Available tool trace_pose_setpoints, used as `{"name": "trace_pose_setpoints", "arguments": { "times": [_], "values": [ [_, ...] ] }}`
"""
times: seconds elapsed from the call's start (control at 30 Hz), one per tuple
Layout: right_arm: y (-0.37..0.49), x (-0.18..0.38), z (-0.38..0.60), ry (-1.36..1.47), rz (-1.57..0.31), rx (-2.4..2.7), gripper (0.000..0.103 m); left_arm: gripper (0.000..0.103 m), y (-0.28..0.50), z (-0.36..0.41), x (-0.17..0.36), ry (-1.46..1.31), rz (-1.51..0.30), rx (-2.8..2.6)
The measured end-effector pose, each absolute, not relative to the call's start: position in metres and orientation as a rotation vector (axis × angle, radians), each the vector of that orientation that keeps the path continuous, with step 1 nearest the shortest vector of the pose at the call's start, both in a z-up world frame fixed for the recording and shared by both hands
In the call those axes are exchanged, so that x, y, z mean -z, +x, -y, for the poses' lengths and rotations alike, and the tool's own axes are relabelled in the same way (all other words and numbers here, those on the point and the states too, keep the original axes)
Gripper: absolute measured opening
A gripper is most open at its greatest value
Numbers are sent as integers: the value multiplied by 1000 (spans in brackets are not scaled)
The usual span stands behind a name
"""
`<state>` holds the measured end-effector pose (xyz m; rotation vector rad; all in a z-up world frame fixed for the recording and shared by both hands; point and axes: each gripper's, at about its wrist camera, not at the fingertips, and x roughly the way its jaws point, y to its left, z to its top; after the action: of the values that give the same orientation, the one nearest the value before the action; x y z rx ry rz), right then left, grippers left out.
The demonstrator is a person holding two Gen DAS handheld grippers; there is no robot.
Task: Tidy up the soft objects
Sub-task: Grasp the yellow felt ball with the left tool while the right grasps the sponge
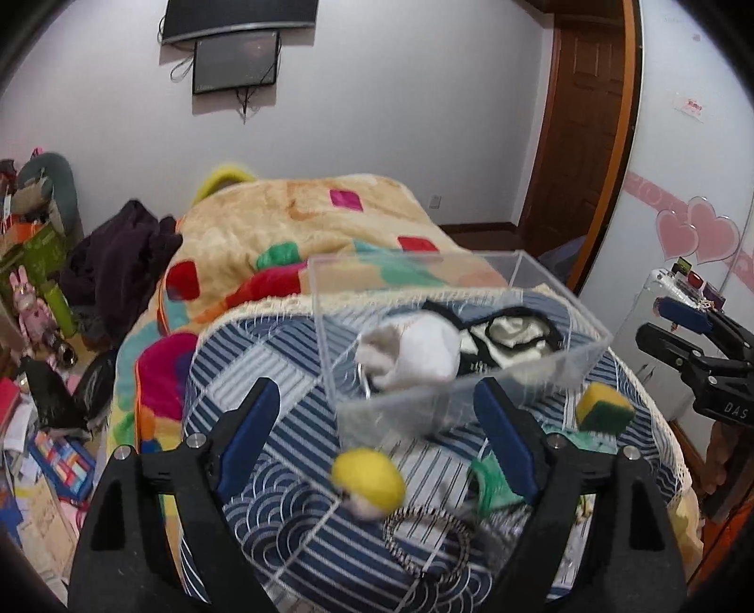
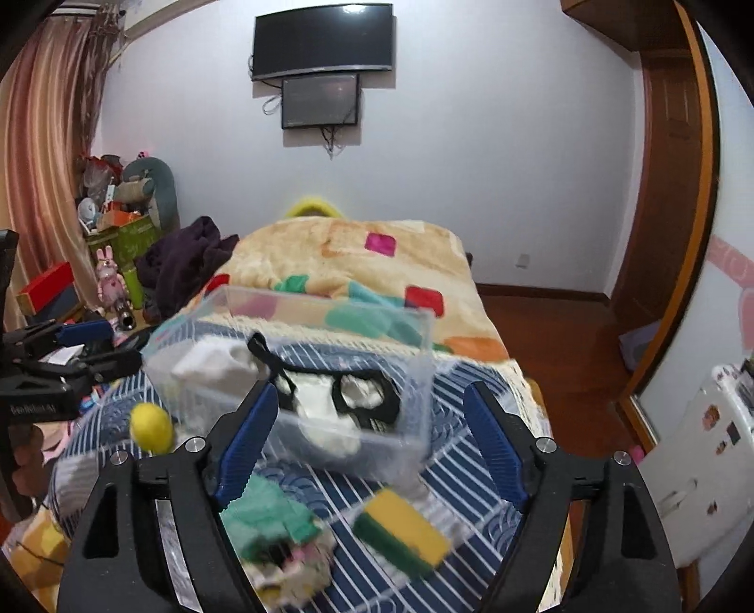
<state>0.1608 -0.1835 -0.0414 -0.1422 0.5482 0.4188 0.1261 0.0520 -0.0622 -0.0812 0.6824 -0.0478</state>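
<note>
The left claw (image 1: 372,434) is seen with its blue-padded fingers (image 1: 249,424) spread wide apart, nothing being held between them; it is also caught at the left edge of the right wrist view. The right claw (image 2: 372,434) is likewise held apart and empty, and is visible at the right edge of the left wrist view. Nearest the left claw, a yellow plush ball (image 1: 368,477) is found lying on the blue-and-white striped quilt (image 1: 264,358), with a patterned cord loop (image 1: 424,542) just beside it and a green fabric item (image 1: 487,485) partly hidden behind the right finger. In the right wrist view, a green knitted soft item (image 2: 273,523) is seen near the lower left finger, blurred, and a yellow-and-green sponge (image 2: 403,530) lies just beside it on the quilt. Beyond these, a clear plastic box (image 2: 410,377) is set on the quilt, open at the top. Inside it a white soft item (image 1: 424,351) and a cream cloth with black trim (image 2: 348,396) are contained. The sponge lies outside the box, near its corner. Farther off, a beige blanket with coloured squares (image 1: 292,221) is spread over the bed, with a dark purple garment (image 1: 118,259) heaped at its left side. On the far wall, a curved screen (image 2: 323,40) is mounted above a smaller screen (image 2: 320,101).
</note>
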Motion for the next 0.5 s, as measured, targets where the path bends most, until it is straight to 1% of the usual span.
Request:
{"name": "trace_pose_setpoints", "arguments": {
  "times": [0.27, 0.43, 0.5],
  "values": [
    [162, 82, 199, -112, -674, -393, 79, 85, 125, -54, 102, -75, -783, 7],
    [160, 108, 206, -121, -735, -370, 79, 85, 125, -54, 117, -85, -808, 8],
    [162, 114, 210, -117, -751, -356, 79, 79, 125, -53, 121, -85, -815, 10]
  ]
}}
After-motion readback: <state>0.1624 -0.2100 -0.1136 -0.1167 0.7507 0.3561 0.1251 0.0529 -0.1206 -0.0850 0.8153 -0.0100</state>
